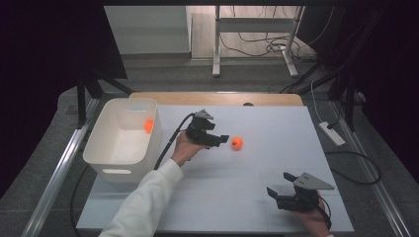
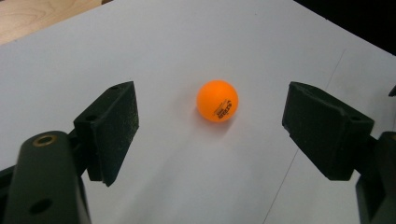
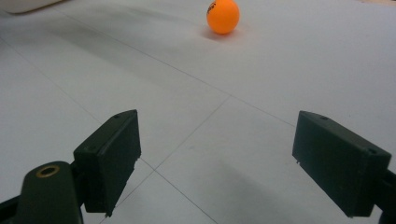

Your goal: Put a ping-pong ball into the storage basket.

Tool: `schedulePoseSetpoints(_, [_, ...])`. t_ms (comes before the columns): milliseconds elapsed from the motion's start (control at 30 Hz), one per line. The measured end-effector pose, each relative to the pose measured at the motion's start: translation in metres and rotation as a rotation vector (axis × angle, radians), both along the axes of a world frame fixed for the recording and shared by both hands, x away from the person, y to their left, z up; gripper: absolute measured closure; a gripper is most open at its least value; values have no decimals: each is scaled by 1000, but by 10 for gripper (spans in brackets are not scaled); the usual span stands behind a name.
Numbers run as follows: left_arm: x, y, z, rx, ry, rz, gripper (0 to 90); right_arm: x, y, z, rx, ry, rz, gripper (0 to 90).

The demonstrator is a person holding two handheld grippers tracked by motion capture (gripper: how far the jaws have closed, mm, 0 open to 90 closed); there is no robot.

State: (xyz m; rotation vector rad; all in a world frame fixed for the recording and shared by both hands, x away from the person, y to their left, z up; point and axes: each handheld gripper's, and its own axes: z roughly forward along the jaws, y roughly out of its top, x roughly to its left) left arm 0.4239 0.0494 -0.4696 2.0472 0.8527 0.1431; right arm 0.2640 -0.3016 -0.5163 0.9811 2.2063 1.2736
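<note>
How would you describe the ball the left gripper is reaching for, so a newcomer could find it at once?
Start at the white bin on the white table's left side and move right past the left gripper. The orange ball lies just beyond its open fingers, on the bare tabletop, unlike the other orange ball inside the bin.

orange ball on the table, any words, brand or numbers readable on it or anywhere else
Orange ball: dark print in slanted lines, too small and blurred to read.
The same ball in the right gripper view: a sliver of print at its edge, unreadable.
White bin: no text visible.
</note>
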Motion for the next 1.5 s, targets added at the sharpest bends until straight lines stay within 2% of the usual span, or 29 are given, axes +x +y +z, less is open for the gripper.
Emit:
schedulePoseSetpoints(400, [6,-10,-6,1,9,-2,197,0,0,0,-2,0,1,151])
schedulePoseSetpoints(533, [7,-13,-10,24,10,-13,198,0,1,0,-4,0,3,151])
schedulePoseSetpoints(1033, [13,-27,-25,44,34,-34,198,0,0,-1,-8,2,0,151])
schedulePoseSetpoints(1267, [16,-30,-27,46,40,-33,198,0,1,-1,-9,3,3,151])
schedulePoseSetpoints(1500, [22,-35,-29,70,42,-31,198,0,1,-1,-10,2,5,151])
